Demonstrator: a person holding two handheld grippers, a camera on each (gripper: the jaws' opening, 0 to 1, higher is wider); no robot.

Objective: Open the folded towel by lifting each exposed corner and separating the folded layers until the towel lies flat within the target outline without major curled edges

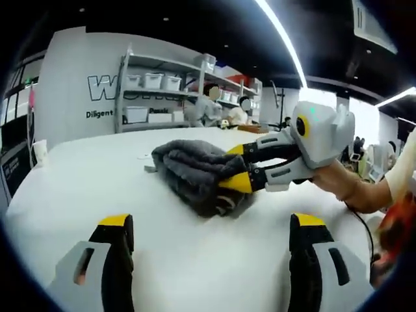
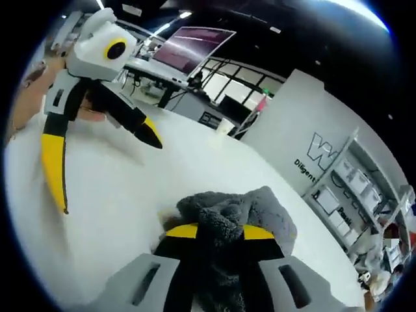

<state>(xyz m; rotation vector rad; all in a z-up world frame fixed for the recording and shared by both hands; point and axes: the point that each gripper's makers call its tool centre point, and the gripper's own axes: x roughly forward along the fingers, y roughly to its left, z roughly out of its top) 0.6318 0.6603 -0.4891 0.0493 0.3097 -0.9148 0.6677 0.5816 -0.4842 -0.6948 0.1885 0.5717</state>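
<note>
Yellow-tipped, the right gripper (image 2: pixel 218 233) was nipped onto the bunched towel (image 1: pixel 195 172) mid-desk (image 1: pixel 97 175), while the left gripper (image 2: pixel 107 172) hung wide open and empty well apart, so a lift risked dragging the whole bundle, layers unseparated.

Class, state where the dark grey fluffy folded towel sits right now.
The dark grey fluffy folded towel lies bunched mid-way across the white table in the left gripper view, with the right gripper closed on its near edge.
</note>
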